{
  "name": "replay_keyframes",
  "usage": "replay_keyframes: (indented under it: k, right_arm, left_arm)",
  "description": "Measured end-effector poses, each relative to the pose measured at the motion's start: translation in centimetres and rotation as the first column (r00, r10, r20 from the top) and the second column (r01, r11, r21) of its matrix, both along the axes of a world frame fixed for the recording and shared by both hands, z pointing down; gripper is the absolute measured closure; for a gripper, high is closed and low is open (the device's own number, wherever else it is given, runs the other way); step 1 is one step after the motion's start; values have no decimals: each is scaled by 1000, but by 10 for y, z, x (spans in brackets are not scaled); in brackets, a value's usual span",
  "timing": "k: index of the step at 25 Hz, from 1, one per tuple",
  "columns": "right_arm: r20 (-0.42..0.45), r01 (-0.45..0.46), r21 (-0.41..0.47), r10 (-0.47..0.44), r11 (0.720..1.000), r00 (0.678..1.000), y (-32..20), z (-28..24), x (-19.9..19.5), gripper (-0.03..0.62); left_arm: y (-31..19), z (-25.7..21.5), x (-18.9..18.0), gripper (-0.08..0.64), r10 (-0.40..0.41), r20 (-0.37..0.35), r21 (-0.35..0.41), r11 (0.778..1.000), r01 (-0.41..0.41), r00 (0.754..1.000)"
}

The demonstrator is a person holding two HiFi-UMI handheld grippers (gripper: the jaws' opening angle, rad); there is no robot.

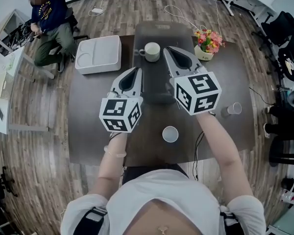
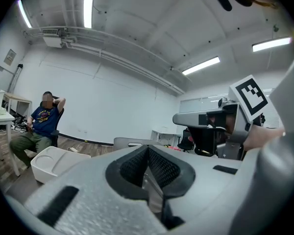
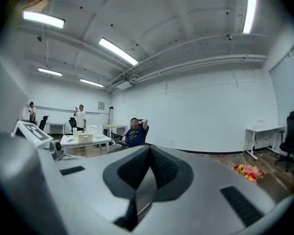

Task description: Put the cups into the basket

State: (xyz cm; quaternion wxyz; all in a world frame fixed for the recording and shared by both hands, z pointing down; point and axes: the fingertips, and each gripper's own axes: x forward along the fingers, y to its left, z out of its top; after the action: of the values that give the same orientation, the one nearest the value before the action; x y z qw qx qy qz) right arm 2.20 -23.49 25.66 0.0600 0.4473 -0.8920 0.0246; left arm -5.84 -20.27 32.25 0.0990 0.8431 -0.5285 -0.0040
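- A seated person (image 1: 48, 21) was beyond the far left corner of the table (image 1: 88, 131) and took no part in the work.
- The basket (image 1: 98, 54), white, sat at the far left of the table. As far as the head view showed, no cup was in it.
- The left gripper (image 1: 135, 72) hung over the middle of the table, to the right of the basket and nearer the wearer. Its own view showed the jaws pressed together with nothing between them.
- A dark mat (image 1: 154, 33) ran down the middle of the table, under both grippers.
- The mug (image 1: 151, 51) stood upright on the far part of the mat, just left of the right gripper's tips. Neither gripper touched it.
- The near cup (image 1: 170, 134) stood upright close to the wearer's edge, behind both grippers and apart from them.
- The right gripper (image 1: 168, 50) reached further across the table than the left. Its jaws were also closed tight and it held nothing.
- The flowers (image 1: 209, 43) stood at the far right, beside the right gripper.
- The right cup (image 1: 233, 108) was near the table's right edge, well apart from the basket. I could not tell whether it stood or lay on its side.
- By my reading, none of the task was done. All three cups were out on the table, the basket looked empty, and no cup had been grasped. Either gripper would have to open before it could take one. The mug was the closest to a gripper.
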Motion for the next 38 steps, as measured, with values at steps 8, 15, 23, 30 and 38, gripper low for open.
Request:
replay_keyframes:
  k: [8,15,23,30,38]
  right_arm:
    - [18,-98,35,98,995,995,76,12,36,578]
    - [65,-156,-7,156,988,986,121,60,56,578]
    - [74,-244,-62,248,968,966,149,108,77,578]
    - [49,-248,-82,252,965,966,154,119,92,578]
    - [61,-228,-56,232,972,971,158,110,92,578]
  left_arm:
    - [49,-7,36,552,68,-9,23,997,-68,998]
    - [76,16,67,552,97,-5,18,995,-97,995]
    - [102,46,90,552,143,18,-12,990,-143,990]
    - [110,63,92,552,115,-1,-57,992,-115,993]
    - [108,62,82,552,78,-23,-61,995,-79,997]
